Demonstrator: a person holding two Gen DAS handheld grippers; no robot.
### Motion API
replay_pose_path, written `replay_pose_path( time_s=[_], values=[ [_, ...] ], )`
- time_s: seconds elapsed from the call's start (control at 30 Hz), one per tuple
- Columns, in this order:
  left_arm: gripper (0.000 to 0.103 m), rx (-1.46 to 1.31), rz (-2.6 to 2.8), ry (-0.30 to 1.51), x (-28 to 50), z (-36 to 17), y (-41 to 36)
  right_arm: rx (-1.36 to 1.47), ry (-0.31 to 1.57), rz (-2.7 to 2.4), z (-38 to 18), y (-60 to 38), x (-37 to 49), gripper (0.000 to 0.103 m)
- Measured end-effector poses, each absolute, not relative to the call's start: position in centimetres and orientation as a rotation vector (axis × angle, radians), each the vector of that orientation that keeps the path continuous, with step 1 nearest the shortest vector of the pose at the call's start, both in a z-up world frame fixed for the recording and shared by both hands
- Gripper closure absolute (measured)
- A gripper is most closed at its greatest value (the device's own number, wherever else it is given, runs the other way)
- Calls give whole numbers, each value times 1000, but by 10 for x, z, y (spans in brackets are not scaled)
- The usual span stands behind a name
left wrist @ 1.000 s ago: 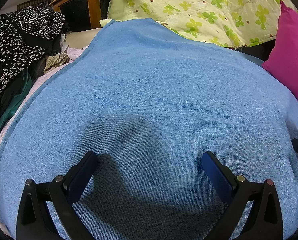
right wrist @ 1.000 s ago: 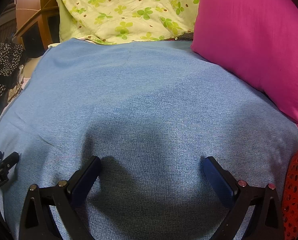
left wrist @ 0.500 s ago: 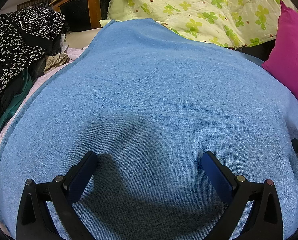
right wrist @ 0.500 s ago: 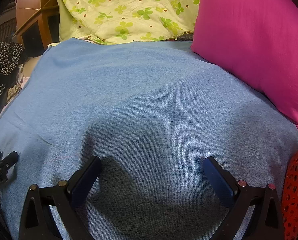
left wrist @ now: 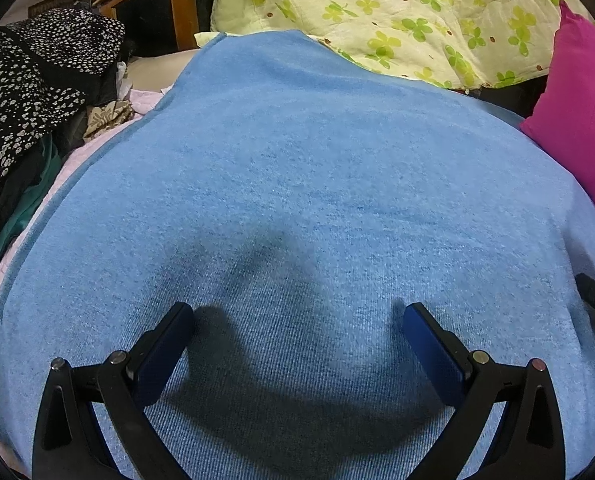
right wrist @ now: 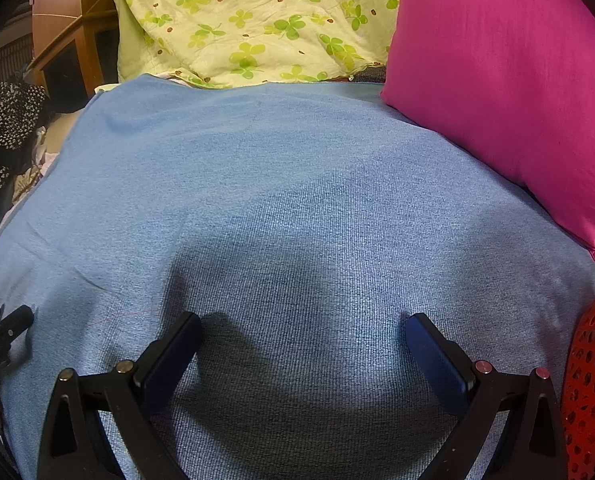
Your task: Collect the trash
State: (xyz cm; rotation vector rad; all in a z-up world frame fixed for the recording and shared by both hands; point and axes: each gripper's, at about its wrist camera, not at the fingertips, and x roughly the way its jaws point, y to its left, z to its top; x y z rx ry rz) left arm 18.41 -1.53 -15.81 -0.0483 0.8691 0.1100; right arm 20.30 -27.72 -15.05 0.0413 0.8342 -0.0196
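Much of what matters sits at the edges and is cut off. The red perforated basket shows only as a slice at the lower right of the right wrist view, its rim and inside out of frame, so what it holds cannot be told. No piece of trash can be made out on the blue blanket in either view. At the left edge of the left wrist view a heap of clothes, topped by a black garment with white dots, runs out of frame, and the items beneath it are too jumbled to name. A wooden cabinet in the upper left is partly hidden behind that heap and the quilt.

The left gripper hangs low over the blanket with its jaws spread wide and nothing between them; its shadow falls on the cloth just ahead. The right gripper stands the same way, jaws apart and empty.

The left wrist view catches only a wedge of the pink pillow at the right edge, while the right wrist view shows most of it lying on the blanket's upper right. The green clover quilt fills the top of both views. Each camera catches a sliver of the other gripper at its side edge.
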Motion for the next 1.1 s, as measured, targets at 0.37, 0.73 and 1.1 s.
replay_pose_path(
  time_s=[0.37, 0.73, 1.1],
  values=[
    [0, -76, 65, 1008, 176, -155, -20, 42, 834, -19, -150, -277, 203, 0],
    [0, -49, 28, 1066, 179, -155, -19, 40, 834, -20, -150, -278, 203, 0],
    [0, -67, 34, 1066, 179, -154, -16, 54, 846, -42, -149, -279, 203, 0]
  ],
)
